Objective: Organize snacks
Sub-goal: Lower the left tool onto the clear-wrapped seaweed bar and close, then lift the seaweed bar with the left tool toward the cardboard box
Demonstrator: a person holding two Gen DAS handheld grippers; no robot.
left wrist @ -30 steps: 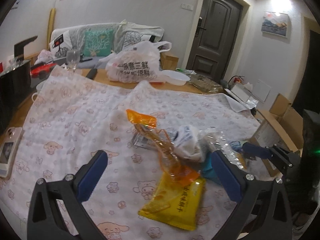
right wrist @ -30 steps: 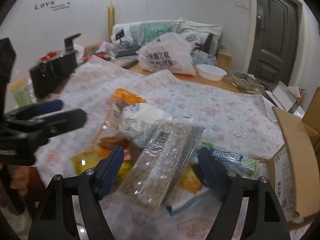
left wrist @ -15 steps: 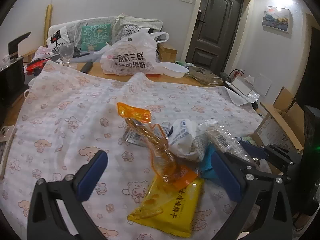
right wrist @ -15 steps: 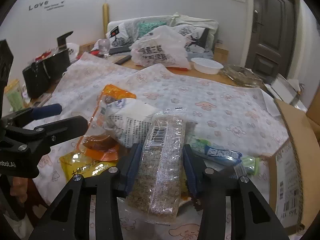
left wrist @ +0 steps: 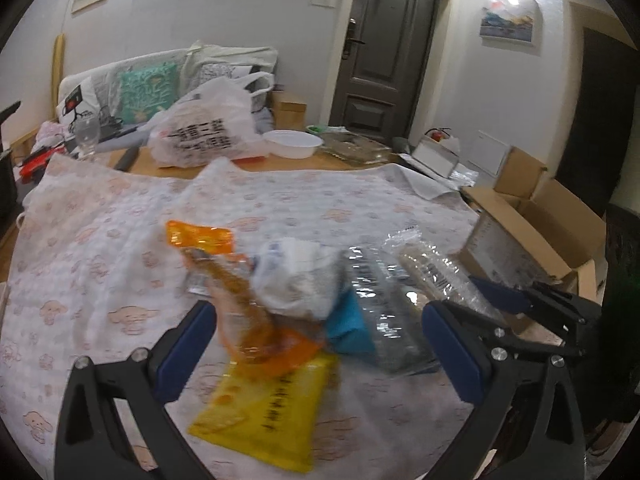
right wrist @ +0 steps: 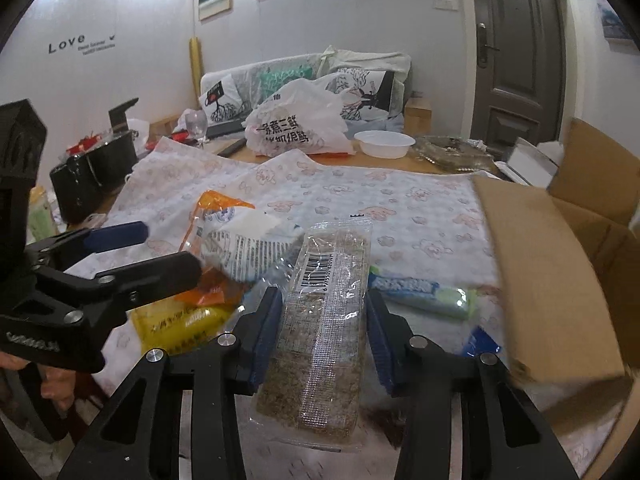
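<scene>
Snacks: one clear grain bar (right wrist: 326, 320) clamped, one yellow packet (left wrist: 266, 406) lying flat.

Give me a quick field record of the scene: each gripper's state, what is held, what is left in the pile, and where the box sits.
right gripper: shut on the clear cracker pack
left gripper: open, around the pile, holding nothing
pile on cloth: orange pouch, yellow packet, white bag, blue-green bar
cardboard box: open, right of the pile
surface: printed tablecloth
</scene>
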